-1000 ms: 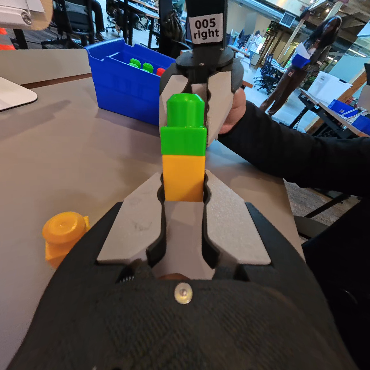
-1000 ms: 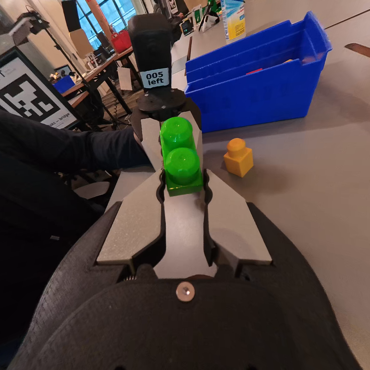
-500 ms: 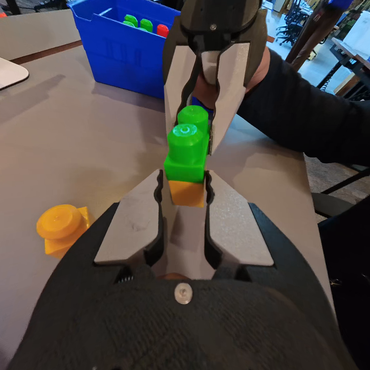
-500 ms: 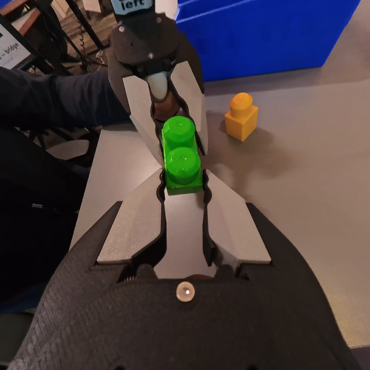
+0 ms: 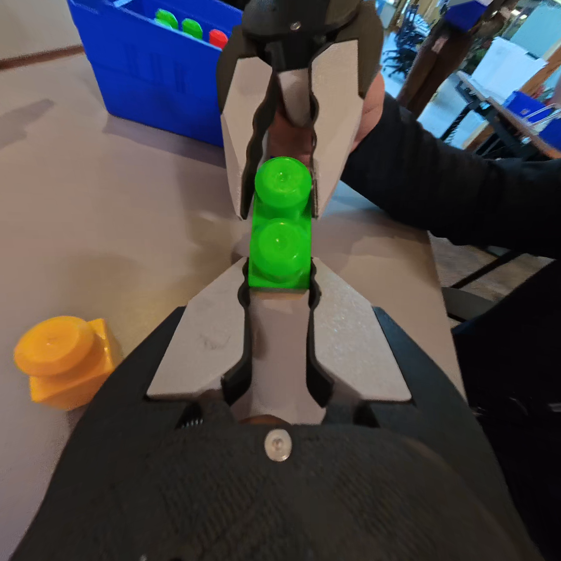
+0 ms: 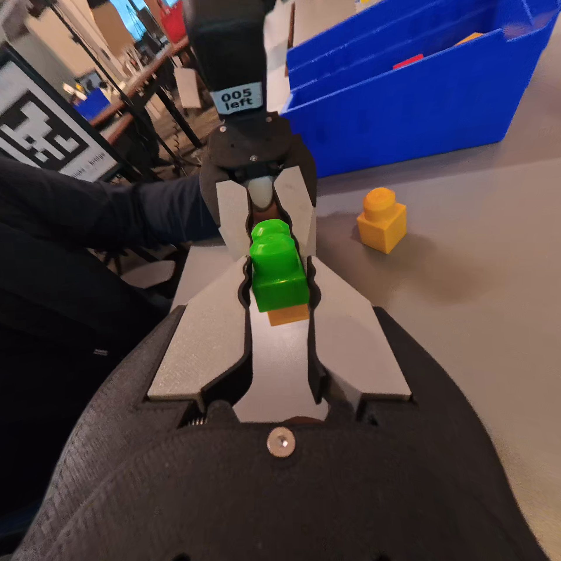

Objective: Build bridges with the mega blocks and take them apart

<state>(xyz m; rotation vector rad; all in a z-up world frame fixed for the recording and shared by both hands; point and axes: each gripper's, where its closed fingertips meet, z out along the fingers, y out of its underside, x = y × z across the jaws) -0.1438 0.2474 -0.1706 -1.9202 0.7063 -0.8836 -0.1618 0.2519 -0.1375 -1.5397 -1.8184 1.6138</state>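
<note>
Left wrist view, near to far. The left gripper (image 5: 279, 273) is clamped on the near end of the green block (image 5: 280, 243), both pads against its side walls. The right gripper (image 5: 279, 209) comes in from the far side and is clamped on the far end of the same block. A loose yellow block (image 5: 63, 361) stands on the table (image 5: 121, 230) just beside the left gripper; the blue bin (image 5: 158, 76), with more blocks in it, stands well behind.

Right wrist view. A second yellow block (image 6: 288, 315) sits under the green one, partly hidden, with table showing under it.

Handling, as a judgement: hollow rigid plastic, light, smooth-walled and somewhat slippery; held together by friction of stud in socket. The flat side walls are the place to grip, not the round studs. Prying one end up should part the pair more readily than a straight pull.

Change: a second ago the left gripper held the yellow block below the green; now its pads sit on the green block itself, and its camera looks down on the studs instead of side-on.
</note>
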